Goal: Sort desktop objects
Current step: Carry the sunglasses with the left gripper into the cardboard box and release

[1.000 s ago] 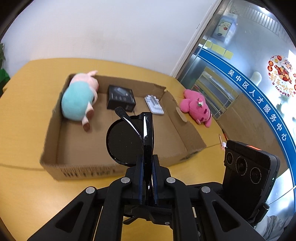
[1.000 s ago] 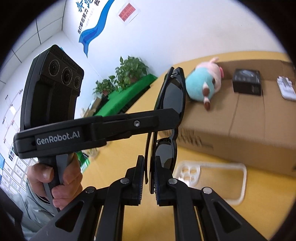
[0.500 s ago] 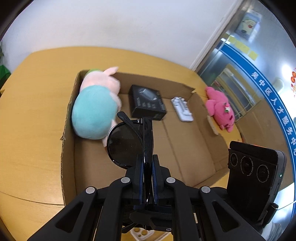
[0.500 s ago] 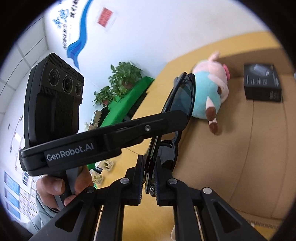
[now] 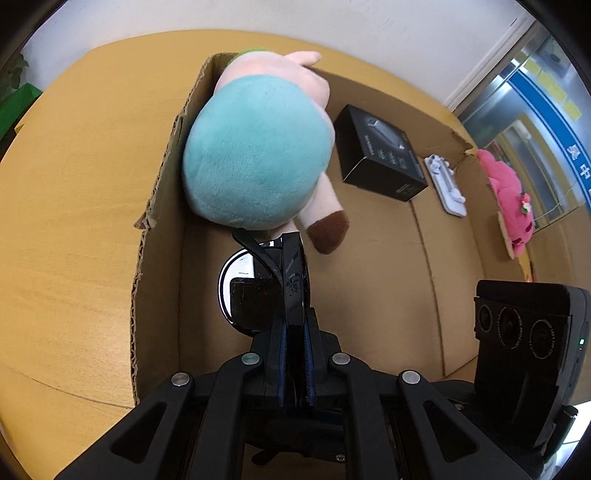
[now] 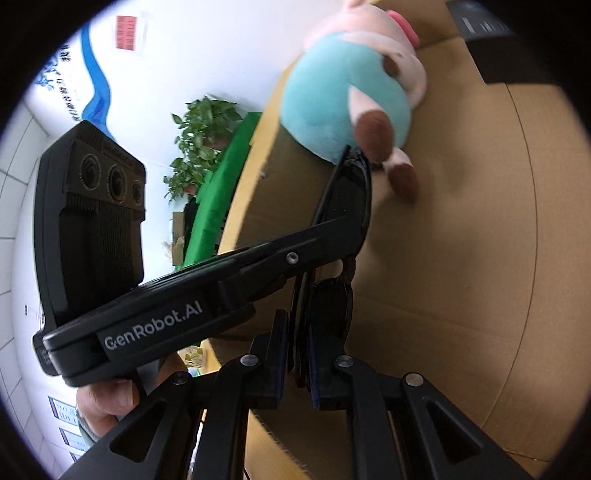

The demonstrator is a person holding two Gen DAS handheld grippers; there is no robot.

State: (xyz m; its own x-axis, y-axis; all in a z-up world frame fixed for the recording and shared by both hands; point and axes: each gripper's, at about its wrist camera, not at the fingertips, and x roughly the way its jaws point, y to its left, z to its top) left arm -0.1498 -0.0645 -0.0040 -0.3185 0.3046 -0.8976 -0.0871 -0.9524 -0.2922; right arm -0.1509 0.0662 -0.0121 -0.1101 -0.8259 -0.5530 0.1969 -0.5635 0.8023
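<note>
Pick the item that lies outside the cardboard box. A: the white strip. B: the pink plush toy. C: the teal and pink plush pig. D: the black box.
B: the pink plush toy lies on the table beyond the right wall of the cardboard box; the other three rest inside.

White wall (image 5: pixel 369 33), wooden table (image 5: pixel 81 177) — potted plant (image 6: pixel 203 125) behind.

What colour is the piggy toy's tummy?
Turquoise blue, on the pig plush; the left wrist view shows it best.
</note>
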